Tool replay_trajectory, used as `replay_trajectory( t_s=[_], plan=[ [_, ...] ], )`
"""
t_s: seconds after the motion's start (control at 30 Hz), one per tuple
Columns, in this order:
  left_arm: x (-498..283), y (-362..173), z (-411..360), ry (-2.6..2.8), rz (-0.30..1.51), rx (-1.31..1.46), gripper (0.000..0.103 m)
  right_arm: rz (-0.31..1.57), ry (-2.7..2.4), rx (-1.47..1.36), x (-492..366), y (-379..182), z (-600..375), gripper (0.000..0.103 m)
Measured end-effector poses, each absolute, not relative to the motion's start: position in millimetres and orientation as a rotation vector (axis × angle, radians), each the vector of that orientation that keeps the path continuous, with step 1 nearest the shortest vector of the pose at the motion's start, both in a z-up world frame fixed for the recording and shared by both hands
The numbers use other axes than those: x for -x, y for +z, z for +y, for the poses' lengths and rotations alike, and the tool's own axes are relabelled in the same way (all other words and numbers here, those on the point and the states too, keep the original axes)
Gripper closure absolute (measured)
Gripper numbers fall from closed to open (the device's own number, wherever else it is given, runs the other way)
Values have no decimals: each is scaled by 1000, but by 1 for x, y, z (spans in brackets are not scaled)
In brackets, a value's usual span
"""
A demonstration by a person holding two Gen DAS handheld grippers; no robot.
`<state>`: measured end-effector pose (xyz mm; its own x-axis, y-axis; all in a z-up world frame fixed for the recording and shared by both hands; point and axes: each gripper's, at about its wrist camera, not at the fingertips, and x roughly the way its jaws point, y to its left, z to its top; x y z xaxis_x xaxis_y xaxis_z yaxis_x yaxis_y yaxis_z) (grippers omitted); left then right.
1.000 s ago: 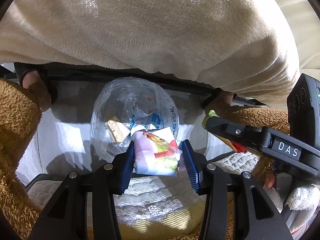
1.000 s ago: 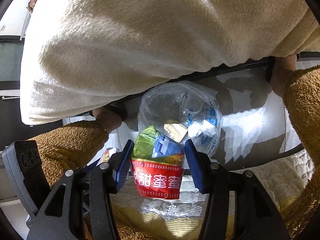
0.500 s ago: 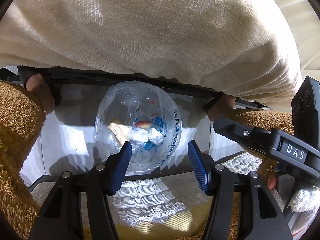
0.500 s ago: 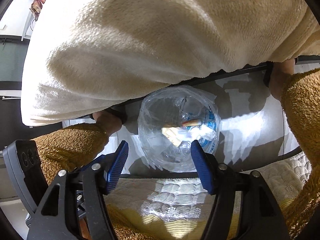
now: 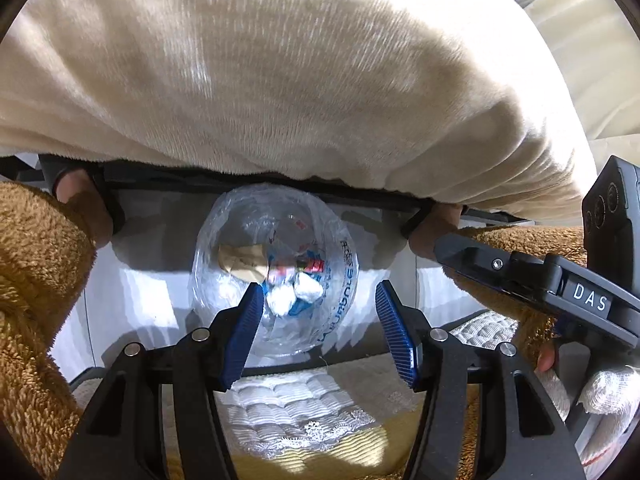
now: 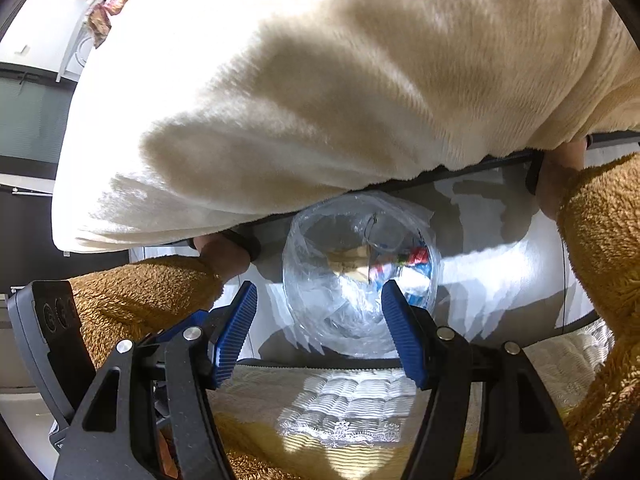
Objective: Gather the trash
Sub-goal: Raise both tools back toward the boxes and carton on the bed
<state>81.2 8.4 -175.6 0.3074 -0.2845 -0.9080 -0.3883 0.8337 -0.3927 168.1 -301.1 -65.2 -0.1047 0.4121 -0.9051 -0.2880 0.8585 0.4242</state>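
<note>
Clear trash bag [image 5: 276,272] lies ahead of both claws, its mouth facing them, below the cream fleece garment [image 5: 280,72]

The left claw [image 5: 320,328] and the right claw [image 6: 318,330] are both spread apart with nothing between the blue pads; inside the bag, beyond the fingertips, sit crumpled wrappers [image 5: 296,290] and a tan scrap [image 5: 242,260]. Brown fleece sleeves [image 5: 36,288] flank the bag, and a white quilted cloth [image 6: 352,400] lies just under the claws
</note>
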Motion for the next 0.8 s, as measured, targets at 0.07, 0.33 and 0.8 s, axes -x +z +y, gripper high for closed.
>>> replay_trajectory(
  t_s=[0.07, 0.33, 0.8],
  plan=[
    [-78, -169, 10, 71, 1249, 614, 46, 1535, 605, -98, -166, -58, -302, 39],
    [-59, -127, 9, 51, 1061, 524, 46, 1336, 674, -112, -153, -17, -318, 39],
    [-35, -60, 18, -5, 779, 444, 46, 952, 831, -76, -144, 65, -332, 39]
  ],
)
